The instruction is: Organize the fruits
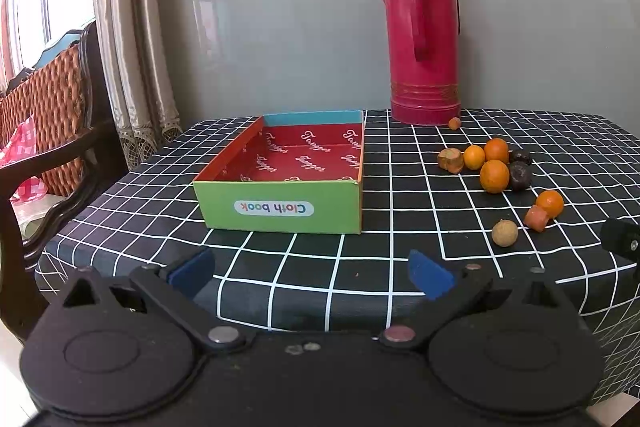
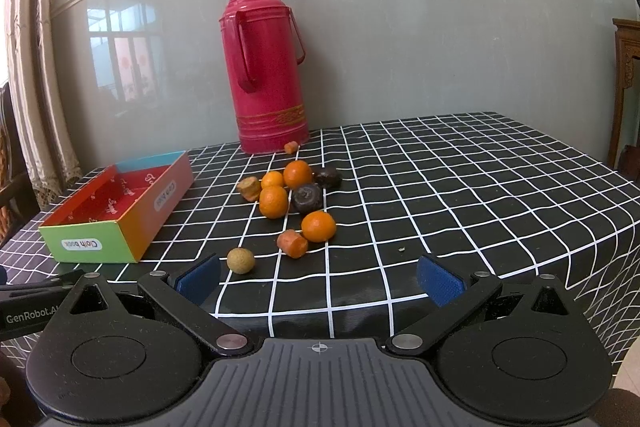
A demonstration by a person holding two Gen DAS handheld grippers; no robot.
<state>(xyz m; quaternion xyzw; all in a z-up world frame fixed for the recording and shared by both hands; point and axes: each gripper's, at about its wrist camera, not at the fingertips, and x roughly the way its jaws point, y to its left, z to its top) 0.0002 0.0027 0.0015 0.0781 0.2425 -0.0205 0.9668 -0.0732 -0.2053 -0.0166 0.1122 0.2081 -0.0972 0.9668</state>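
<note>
Box (image 2: 116, 215) left on table (image 2: 460, 195); fruits (image 2: 296, 203) clustered right of it; flask (image 2: 266, 67) behind fruits.

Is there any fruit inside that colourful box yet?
No, the box shows only its bare red printed floor, while the oranges and other fruit lie on the checked tablecloth beside it.

Bare tablecloth (image 2: 460, 187) right of fruit pile (image 2: 296, 203); thermos (image 2: 266, 67) blocks behind.
</note>
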